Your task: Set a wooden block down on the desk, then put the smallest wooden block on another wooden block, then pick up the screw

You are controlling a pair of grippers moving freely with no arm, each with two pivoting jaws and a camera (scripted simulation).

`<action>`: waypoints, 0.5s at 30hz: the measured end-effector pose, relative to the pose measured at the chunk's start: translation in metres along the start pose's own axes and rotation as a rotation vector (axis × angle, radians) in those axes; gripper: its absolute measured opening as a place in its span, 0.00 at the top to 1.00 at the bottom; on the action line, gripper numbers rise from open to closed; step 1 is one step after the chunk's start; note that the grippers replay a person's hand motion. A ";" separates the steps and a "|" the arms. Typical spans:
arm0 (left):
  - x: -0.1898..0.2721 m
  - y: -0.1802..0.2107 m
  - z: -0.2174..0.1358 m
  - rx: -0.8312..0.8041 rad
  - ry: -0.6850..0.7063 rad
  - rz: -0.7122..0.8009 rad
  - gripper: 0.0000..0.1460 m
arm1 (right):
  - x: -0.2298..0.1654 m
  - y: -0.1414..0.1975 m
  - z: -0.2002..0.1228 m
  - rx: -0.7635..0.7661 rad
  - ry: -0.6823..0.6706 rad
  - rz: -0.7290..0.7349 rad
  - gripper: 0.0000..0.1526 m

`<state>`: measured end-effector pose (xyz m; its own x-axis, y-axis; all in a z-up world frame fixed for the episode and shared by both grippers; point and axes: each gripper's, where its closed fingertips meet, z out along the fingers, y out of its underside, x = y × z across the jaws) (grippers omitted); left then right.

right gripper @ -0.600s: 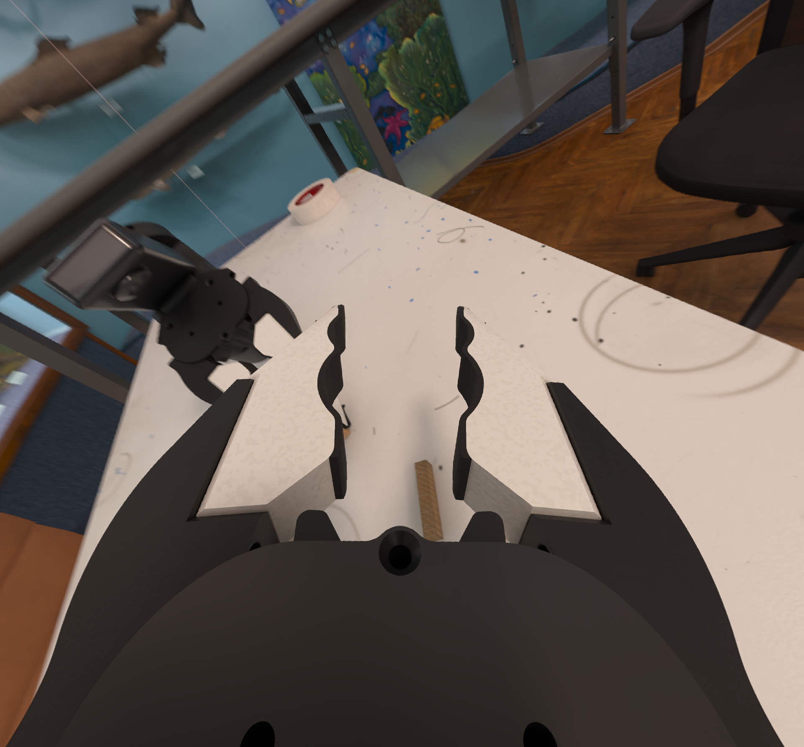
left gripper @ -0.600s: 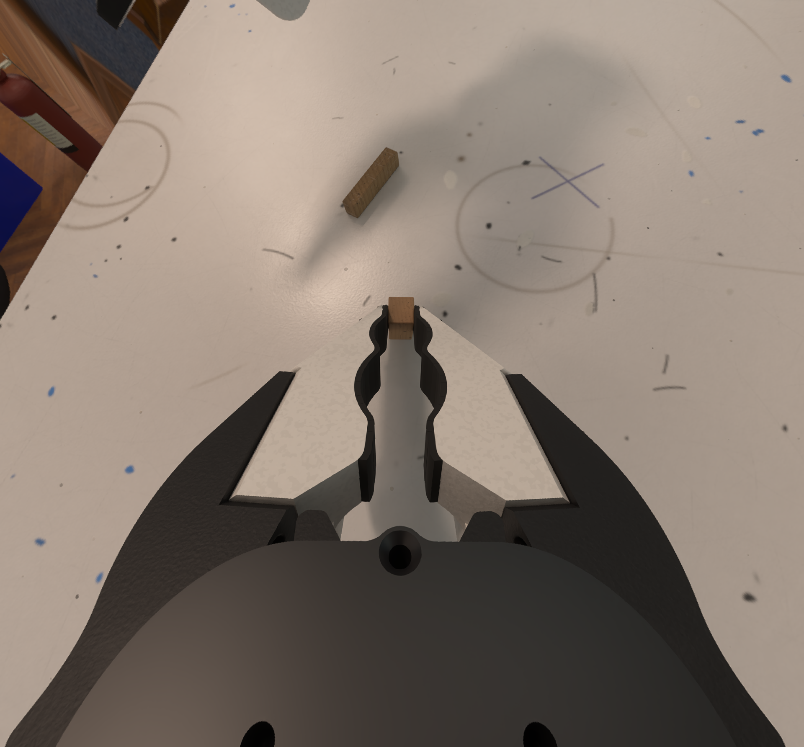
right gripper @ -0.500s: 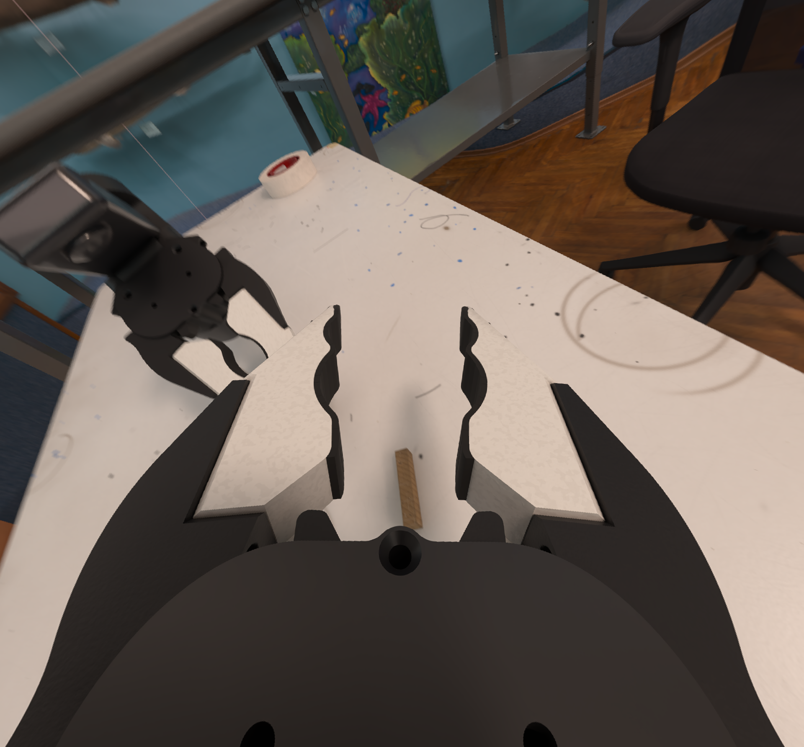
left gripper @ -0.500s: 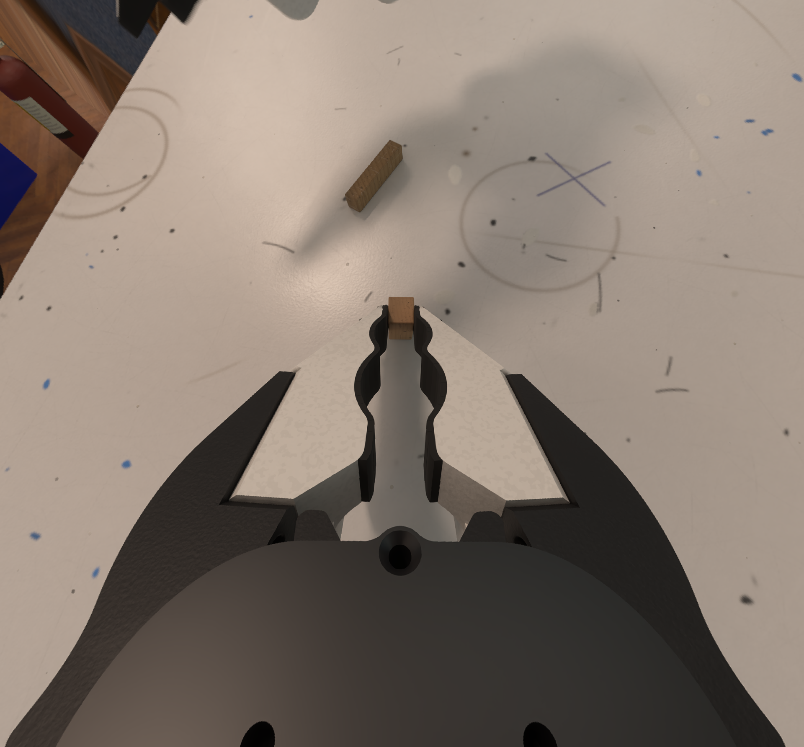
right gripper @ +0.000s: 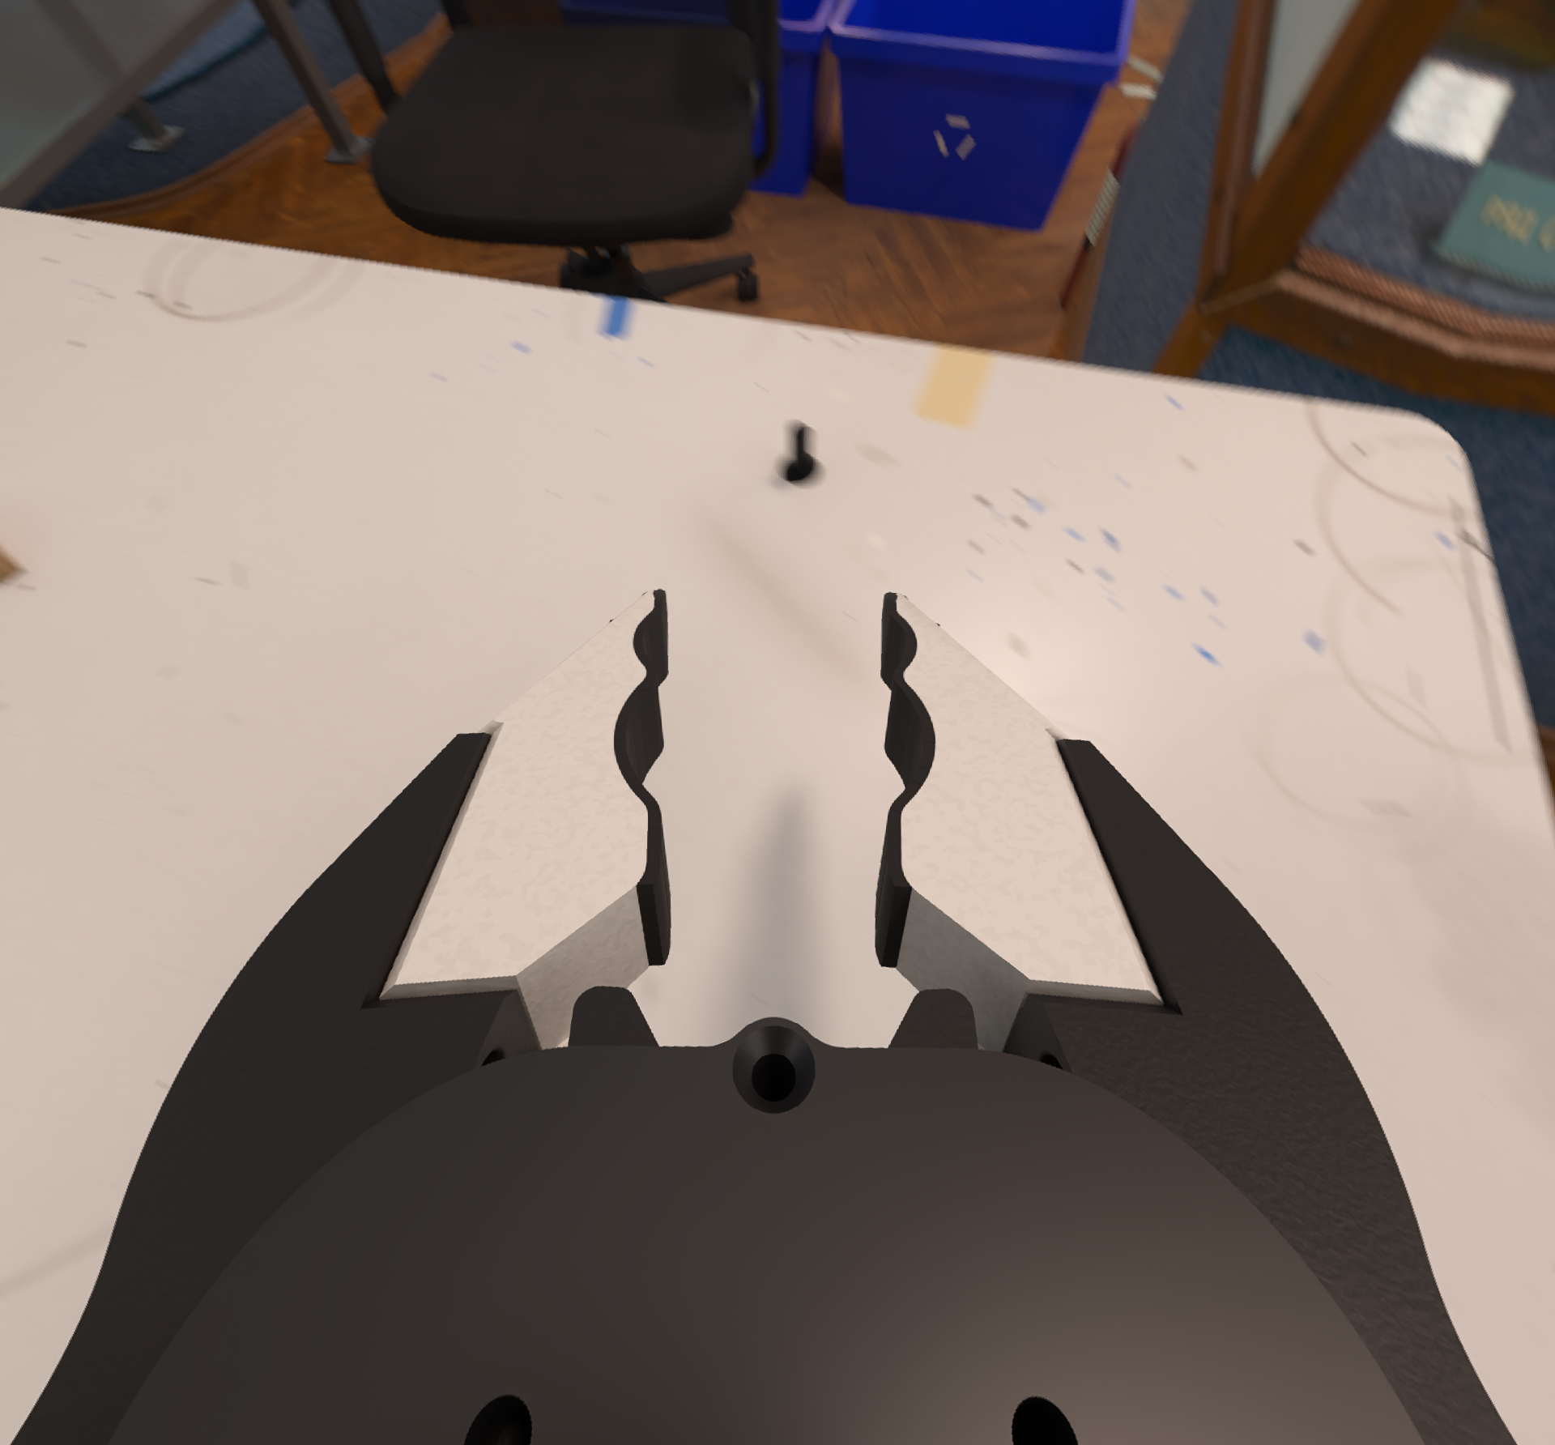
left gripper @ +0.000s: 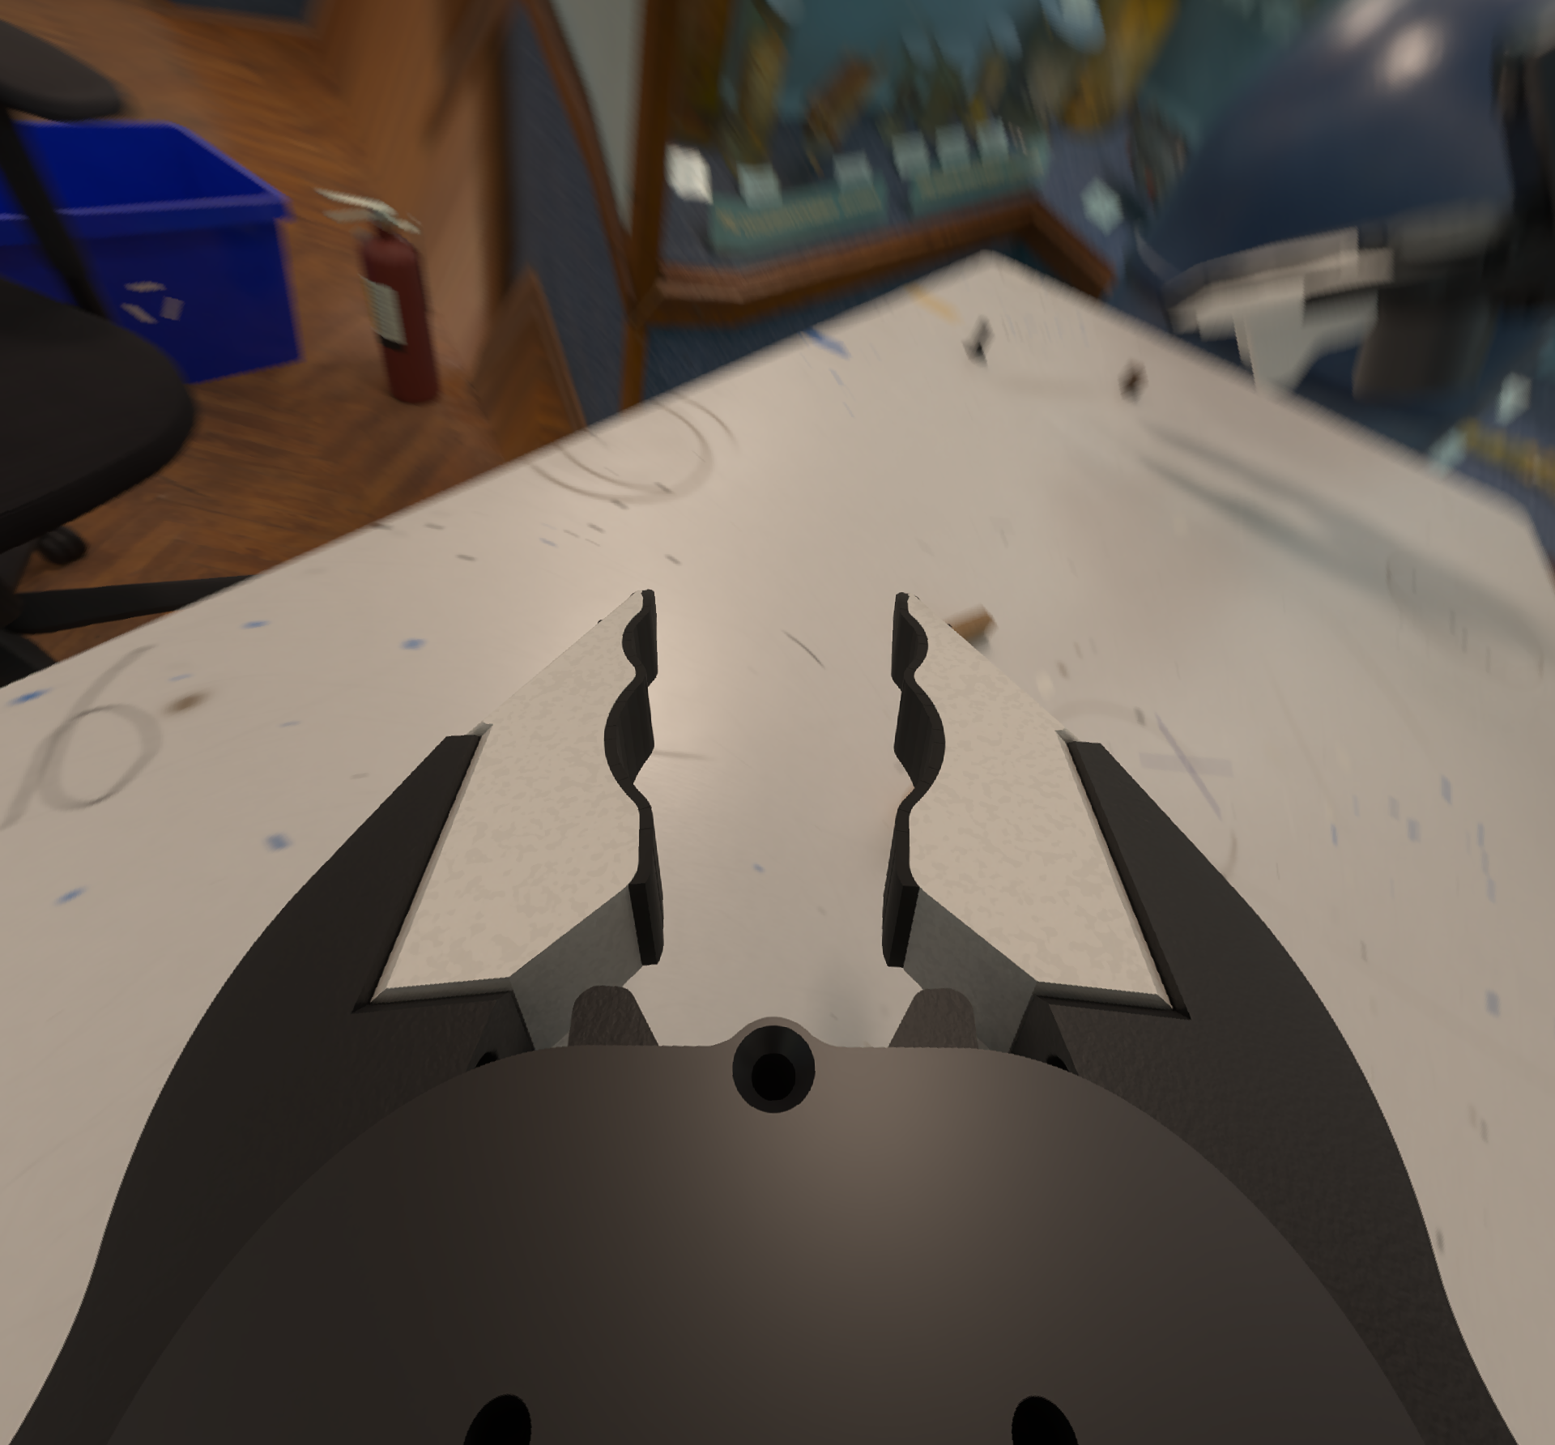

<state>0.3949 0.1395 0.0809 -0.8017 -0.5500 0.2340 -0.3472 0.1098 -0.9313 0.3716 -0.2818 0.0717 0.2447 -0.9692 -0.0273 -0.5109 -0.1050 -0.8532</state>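
Screw [right gripper: 798,459] lying black on the white desk [right gripper: 337,529], ahead of the right gripper [right gripper: 772,605], well apart, nothing between. Both claws spread and empty, left gripper [left gripper: 772,605] too. Brown block [left gripper: 972,625] just past the left claw's right fingertip, blurred. Pen circles and scribbles on the desk. Beyond the edge: office chair [right gripper: 572,117], blue bins [right gripper: 976,75] with a pale printed symbol, red extinguisher [left gripper: 395,311] with a label too blurred to read.

Motion blur is smearing the upper right of the left wrist view; soft glare is brightening the speckled white desk [left gripper: 757,529] centrally.
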 end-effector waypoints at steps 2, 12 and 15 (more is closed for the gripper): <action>-0.028 -0.018 -0.014 0.111 -0.069 -0.108 0.61 | 0.030 0.016 -0.007 -0.024 0.006 0.028 0.69; -0.095 -0.025 -0.053 0.229 -0.292 -0.268 0.61 | 0.055 0.051 0.003 -0.122 -0.043 -0.094 0.78; -0.088 -0.017 -0.044 0.173 -0.233 -0.280 0.65 | 0.053 0.054 0.009 -0.144 -0.060 -0.113 0.79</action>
<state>0.4502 0.2229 0.0888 -0.5485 -0.7143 0.4346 -0.4337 -0.2014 -0.8783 0.3646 -0.3370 0.0188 0.3537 -0.9349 0.0296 -0.5888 -0.2472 -0.7695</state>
